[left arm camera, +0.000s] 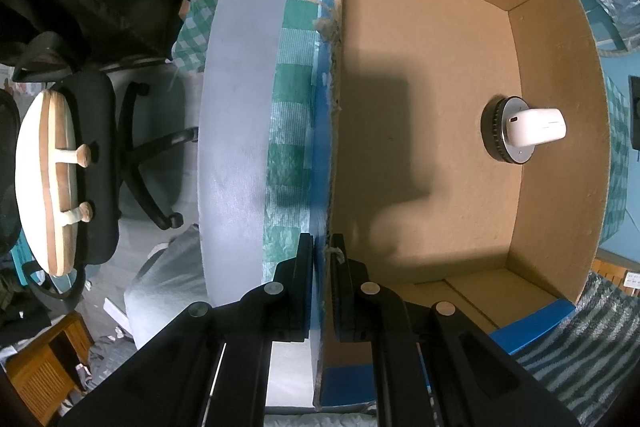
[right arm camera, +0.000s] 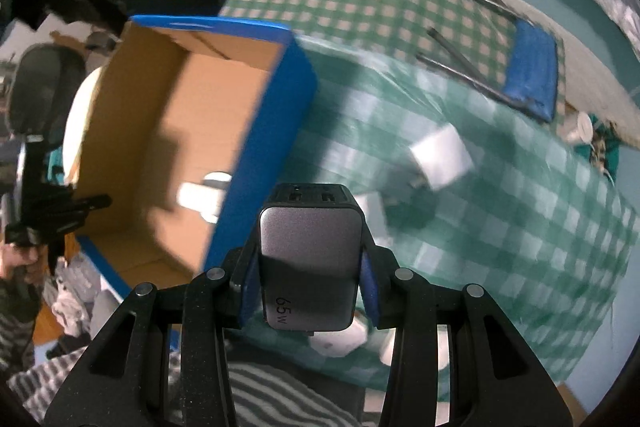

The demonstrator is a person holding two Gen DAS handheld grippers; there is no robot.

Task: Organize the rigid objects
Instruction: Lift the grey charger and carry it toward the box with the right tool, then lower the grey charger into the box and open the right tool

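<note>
My left gripper (left arm camera: 322, 247) is shut on the near wall of an open cardboard box (left arm camera: 334, 131) with blue outer sides. Inside the box lies a white cylinder on a round black and silver base (left arm camera: 520, 129). My right gripper (right arm camera: 306, 267) is shut on a grey 65W charger block (right arm camera: 308, 259), held above the checked tablecloth just right of the box (right arm camera: 256, 147). The left gripper also shows in the right wrist view (right arm camera: 80, 205), at the box's far wall. The white object in the box (right arm camera: 204, 193) is blurred there.
On the green checked tablecloth (right arm camera: 500, 227) lie a white charger cube (right arm camera: 442, 157) and a blue pouch with dark rods (right arm camera: 528, 79). White objects (right arm camera: 340, 341) sit below my right gripper. An office chair (left arm camera: 96, 163) stands left of the table.
</note>
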